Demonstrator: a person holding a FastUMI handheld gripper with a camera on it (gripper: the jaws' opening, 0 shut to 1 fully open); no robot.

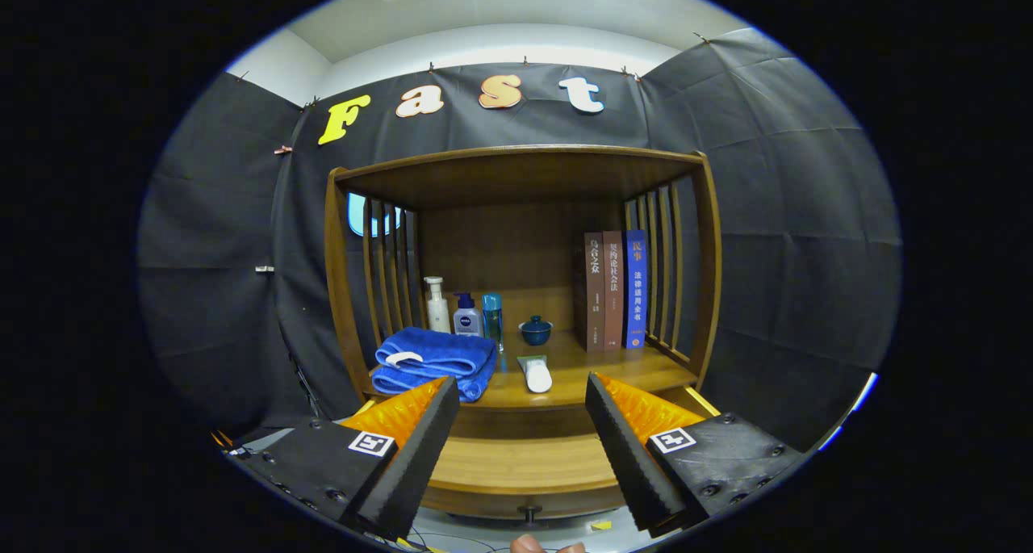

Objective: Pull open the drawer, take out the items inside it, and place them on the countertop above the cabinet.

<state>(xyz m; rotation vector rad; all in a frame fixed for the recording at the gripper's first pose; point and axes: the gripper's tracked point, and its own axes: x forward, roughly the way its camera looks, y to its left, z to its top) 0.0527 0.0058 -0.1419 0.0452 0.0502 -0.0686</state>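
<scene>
the drawer (524, 476) sits low in the frame's centre, between the spread fingers of the gripper (523, 448) and under the countertop (597, 367). its front runs left to right and it should slide straight toward the camera. it looks like stiff, fairly heavy wood; the small knob (529, 511) at its bottom middle is the place to grip. above it, on the countertop, lie a blue towel (436, 361), a white tube (536, 373), bottles (466, 312) and books (613, 291).
</scene>
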